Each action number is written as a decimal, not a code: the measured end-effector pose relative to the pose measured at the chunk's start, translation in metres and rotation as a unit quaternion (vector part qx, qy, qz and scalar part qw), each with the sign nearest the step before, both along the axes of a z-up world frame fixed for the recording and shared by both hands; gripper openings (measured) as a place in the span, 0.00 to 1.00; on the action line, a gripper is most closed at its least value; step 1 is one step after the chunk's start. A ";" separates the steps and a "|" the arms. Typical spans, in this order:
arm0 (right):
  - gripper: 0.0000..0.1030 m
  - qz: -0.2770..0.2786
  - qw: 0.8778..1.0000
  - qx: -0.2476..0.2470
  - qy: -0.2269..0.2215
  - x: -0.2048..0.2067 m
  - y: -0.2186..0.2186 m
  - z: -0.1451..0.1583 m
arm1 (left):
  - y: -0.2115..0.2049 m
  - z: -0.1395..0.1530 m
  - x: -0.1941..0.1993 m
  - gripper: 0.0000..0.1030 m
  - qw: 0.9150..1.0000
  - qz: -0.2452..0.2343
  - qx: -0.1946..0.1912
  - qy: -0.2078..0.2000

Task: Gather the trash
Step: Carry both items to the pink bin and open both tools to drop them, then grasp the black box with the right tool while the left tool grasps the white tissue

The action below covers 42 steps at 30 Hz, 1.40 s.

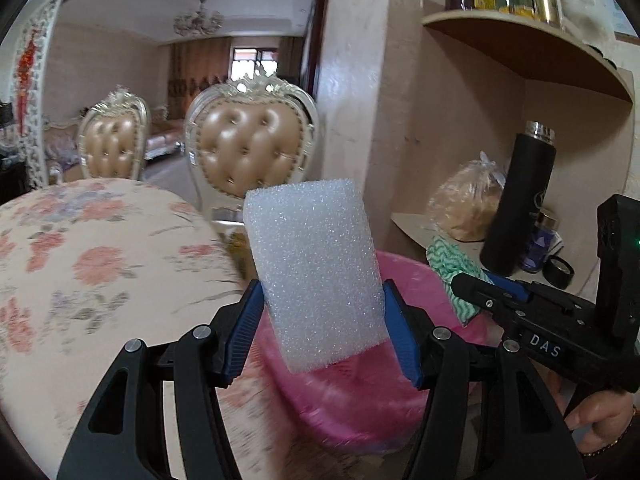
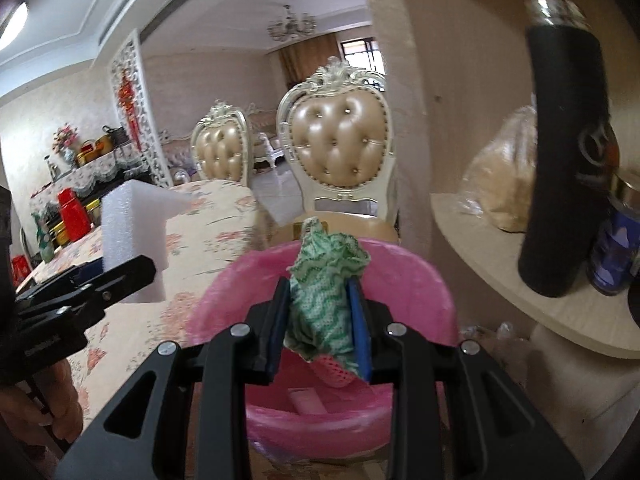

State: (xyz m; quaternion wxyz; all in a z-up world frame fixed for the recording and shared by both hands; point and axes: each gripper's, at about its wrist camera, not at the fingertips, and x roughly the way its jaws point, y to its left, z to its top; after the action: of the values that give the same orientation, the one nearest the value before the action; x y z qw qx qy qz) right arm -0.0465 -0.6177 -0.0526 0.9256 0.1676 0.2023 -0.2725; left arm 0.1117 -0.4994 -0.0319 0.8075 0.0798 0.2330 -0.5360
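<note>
My left gripper is shut on a white foam block and holds it above the near rim of a pink bin lined with a pink bag. The block also shows at the left of the right wrist view. My right gripper is shut on a crumpled green-and-white cloth and holds it over the pink bin. The cloth shows in the left wrist view, with the right gripper at the right. A small pale piece lies in the bin.
A table with a floral cloth stands left of the bin. Two tufted beige chairs stand behind it. A corner shelf on the right holds a black flask, a bagged loaf and a blue jar.
</note>
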 end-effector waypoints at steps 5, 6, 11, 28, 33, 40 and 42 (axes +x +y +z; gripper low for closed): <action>0.31 -0.009 1.000 0.012 -0.004 -0.006 -0.013 -0.005 | -0.029 -0.011 0.003 0.56 1.000 -0.017 0.007 0.015; 0.32 -0.007 1.000 0.012 -0.004 -0.006 -0.015 -0.007 | -0.035 -0.013 0.004 0.57 1.000 -0.022 0.007 0.021; 0.59 -0.017 1.000 0.016 -0.021 -0.009 -0.022 -0.003 | -0.051 -0.023 0.011 0.83 0.999 -0.018 0.027 0.020; 0.59 0.024 0.999 0.017 -0.023 0.000 0.017 0.011 | 0.085 -0.010 0.027 0.91 0.989 0.138 0.058 -0.013; 0.64 0.078 0.997 0.024 -0.012 0.034 0.058 0.014 | 0.154 -0.001 0.026 0.91 0.980 0.187 0.055 -0.027; 0.67 0.199 0.980 0.011 0.012 0.107 0.153 0.022 | 0.285 0.000 0.031 0.91 0.952 0.301 0.059 -0.021; 0.67 0.240 0.971 0.006 0.018 0.130 0.187 0.024 | 0.319 0.000 0.033 0.91 0.943 0.328 0.060 -0.015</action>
State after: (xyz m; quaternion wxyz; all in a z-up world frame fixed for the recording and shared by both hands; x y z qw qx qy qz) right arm 0.0839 -0.4308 -0.0284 0.9591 0.1147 0.2550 -0.0440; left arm 0.1448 -0.1804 -0.0323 0.9357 0.0545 0.2660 -0.2251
